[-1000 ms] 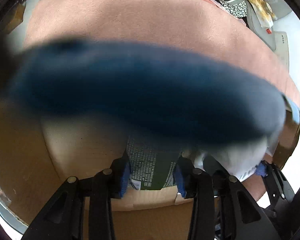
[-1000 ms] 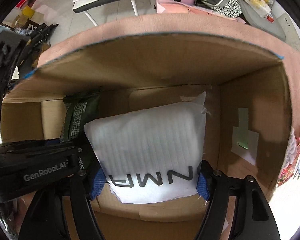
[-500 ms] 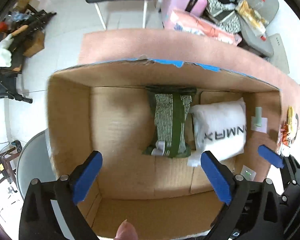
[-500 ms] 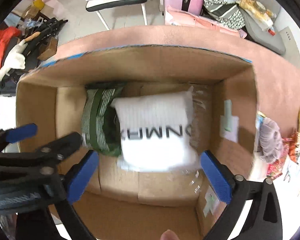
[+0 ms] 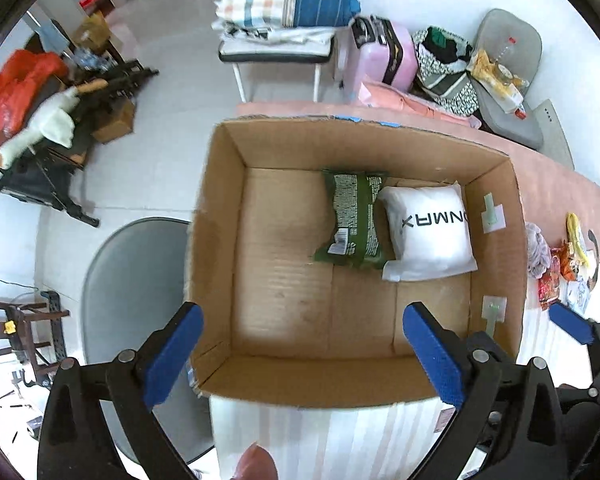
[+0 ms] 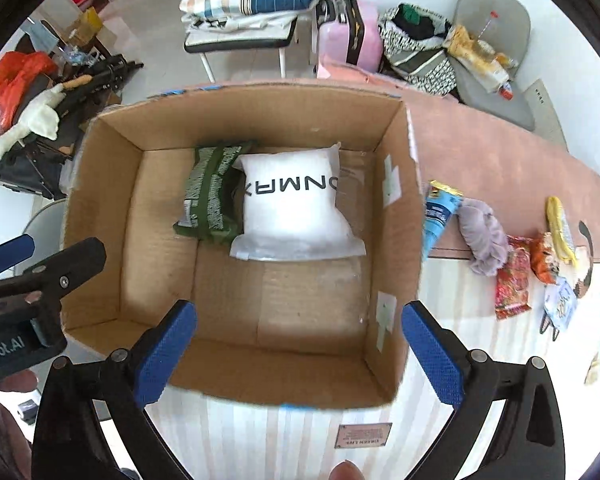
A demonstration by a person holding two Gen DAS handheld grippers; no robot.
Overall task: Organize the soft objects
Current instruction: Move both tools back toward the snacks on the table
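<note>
A large open cardboard box (image 5: 216,240) sits on the bench (image 6: 500,160) and fills both downward views. Compared with a second ago, both cameras are higher and see the whole box instead of only its inside.

Inside, toward twelve o'clock, lie a white pillow pack (image 5: 428,232) and, touching it at its nine o'clock side, a green packet (image 5: 352,220). Both were held a second ago and now rest loose on the box floor. This suggests two soft items are stowed.

The left gripper (image 5: 304,356) and right gripper (image 6: 300,352) have just been opening; each has its jaws spread wide with nothing between them.

Only the right view shows clearly what remains: at three o'clock of the box, a blue packet (image 6: 440,216), a lilac cloth (image 6: 480,240) and red snack bags (image 6: 512,284) wait on the bench. The left view alone shows a grey chair seat (image 5: 132,292) at nine o'clock.
</note>
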